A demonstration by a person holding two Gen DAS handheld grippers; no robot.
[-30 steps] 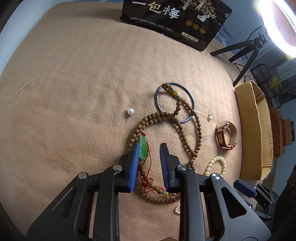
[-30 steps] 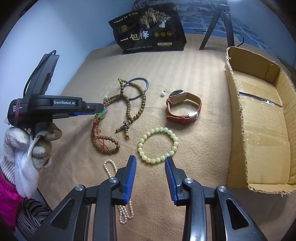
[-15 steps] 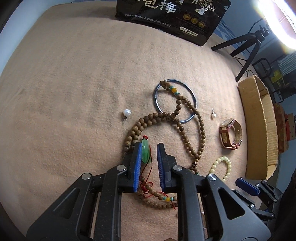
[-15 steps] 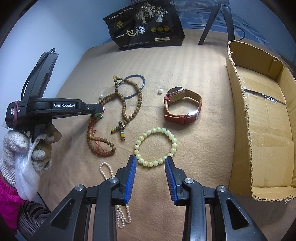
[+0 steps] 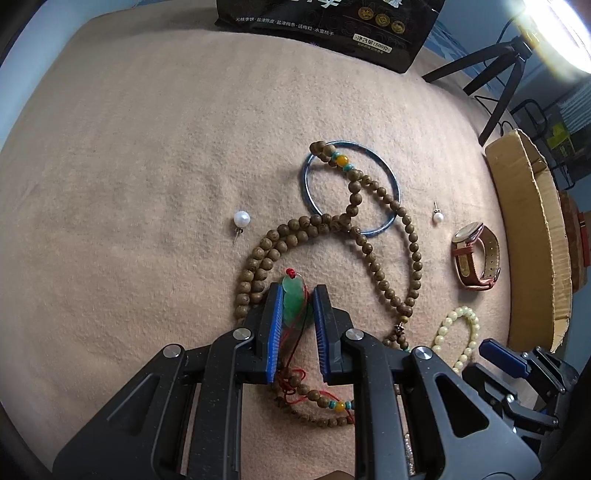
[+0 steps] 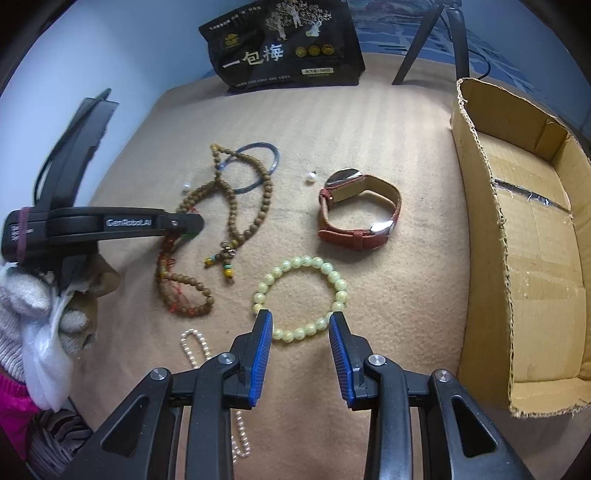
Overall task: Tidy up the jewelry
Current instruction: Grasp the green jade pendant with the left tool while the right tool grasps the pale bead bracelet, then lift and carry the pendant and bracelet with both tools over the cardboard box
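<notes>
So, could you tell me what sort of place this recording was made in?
Probably a home room set up for filming: jewelry lies on a tan blanket, with a snack bag, tripod legs and a ring light behind.

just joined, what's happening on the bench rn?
A person with a handheld gripper in each hand is sorting jewelry on a tan cloth. The left gripper has just been closing and now pinches the green pendant, whose red cord is tangled in the wooden bead necklace. The right gripper hangs open over the near edge of the pale bead bracelet, not gripping it. The cardboard box looks empty as far as visible.
</notes>
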